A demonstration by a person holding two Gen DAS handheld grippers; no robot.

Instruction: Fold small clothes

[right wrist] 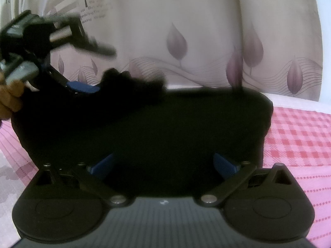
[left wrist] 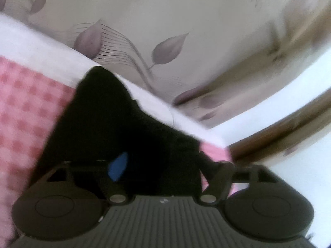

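Observation:
A small black garment [left wrist: 115,124] lies on a pink checked cloth [left wrist: 24,107]. In the left wrist view it fills the space between my left gripper's fingers [left wrist: 119,166]; the fingertips are buried in the dark fabric, so the grip is unclear. In the right wrist view the black garment [right wrist: 144,128] spreads wide and covers my right gripper's blue-padded fingers [right wrist: 224,164], which stand wide apart. My left gripper [right wrist: 82,87] shows at the left of that view, its blue pad against the garment's bunched upper edge.
The pink checked cloth [right wrist: 300,136] covers the surface and has a white border [left wrist: 31,43]. A curtain with purple leaf print [right wrist: 186,41] hangs behind. A brown wooden frame [left wrist: 279,128] runs at the right of the left wrist view.

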